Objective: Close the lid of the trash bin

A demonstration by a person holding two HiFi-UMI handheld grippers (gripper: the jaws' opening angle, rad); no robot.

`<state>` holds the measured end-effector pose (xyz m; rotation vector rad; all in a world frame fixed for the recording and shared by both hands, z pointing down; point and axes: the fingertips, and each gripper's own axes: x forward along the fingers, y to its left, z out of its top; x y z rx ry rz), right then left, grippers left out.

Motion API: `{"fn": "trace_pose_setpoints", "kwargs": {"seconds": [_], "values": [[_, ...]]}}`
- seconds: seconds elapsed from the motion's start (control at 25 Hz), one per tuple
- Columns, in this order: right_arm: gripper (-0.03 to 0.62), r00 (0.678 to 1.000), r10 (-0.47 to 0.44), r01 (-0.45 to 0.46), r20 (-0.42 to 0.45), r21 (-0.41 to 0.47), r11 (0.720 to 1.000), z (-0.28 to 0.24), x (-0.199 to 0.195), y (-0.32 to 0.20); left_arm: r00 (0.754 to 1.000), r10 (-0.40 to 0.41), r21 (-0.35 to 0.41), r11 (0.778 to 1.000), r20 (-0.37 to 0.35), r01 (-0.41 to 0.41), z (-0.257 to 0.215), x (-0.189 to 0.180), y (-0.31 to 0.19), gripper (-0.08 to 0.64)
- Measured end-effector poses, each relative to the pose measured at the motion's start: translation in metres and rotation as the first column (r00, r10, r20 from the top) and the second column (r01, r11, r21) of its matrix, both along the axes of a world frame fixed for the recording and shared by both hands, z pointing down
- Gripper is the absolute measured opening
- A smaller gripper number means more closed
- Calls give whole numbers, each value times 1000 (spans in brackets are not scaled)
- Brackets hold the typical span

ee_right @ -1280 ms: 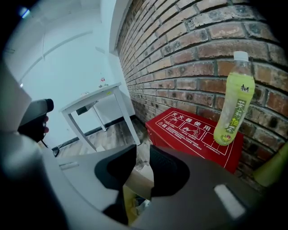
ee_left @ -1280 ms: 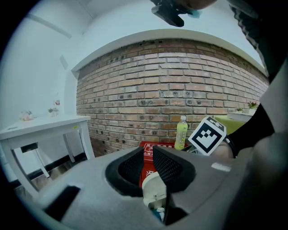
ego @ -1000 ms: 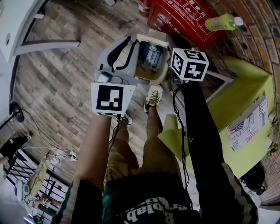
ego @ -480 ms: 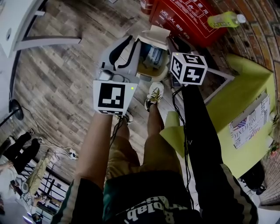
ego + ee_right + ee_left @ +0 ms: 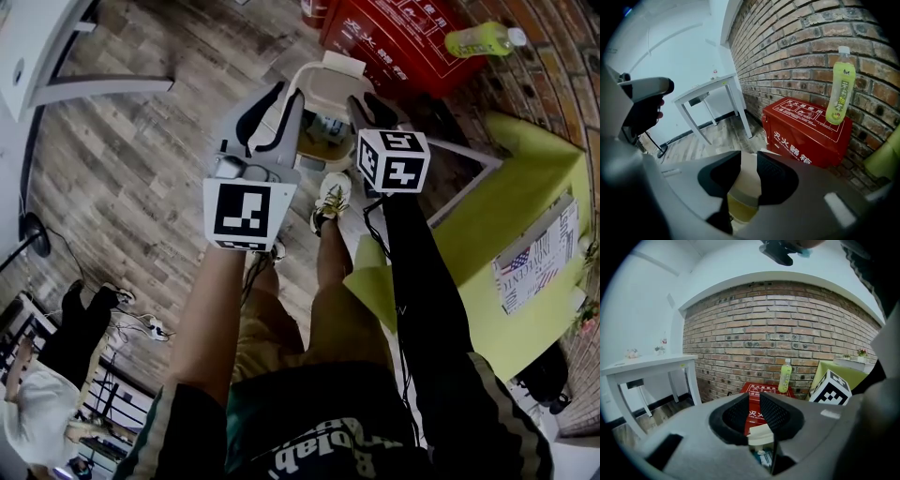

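Wood-plank floor bears the trash bin; a red box beyond it; a white table leftward.

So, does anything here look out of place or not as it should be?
Only the trash bin: its lid sits tilted, half closed, with rubbish showing beneath. A drink bottle standing on the red box is a little unusual too.

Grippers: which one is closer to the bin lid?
The right gripper: its jaws, which have just been opening, frame the cream lid up close. The left gripper sits off to the lid's left.
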<state>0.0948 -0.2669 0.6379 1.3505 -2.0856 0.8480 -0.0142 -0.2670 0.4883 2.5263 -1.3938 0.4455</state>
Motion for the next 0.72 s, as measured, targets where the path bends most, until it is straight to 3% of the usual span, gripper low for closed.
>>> {"fn": "trace_pose_setpoints", "kwargs": {"seconds": [0.72], "values": [[126, 997, -76, 76, 8, -133, 988, 51, -20, 55, 1000, -11, -37, 999, 15, 12, 19, -2, 26, 81]]}}
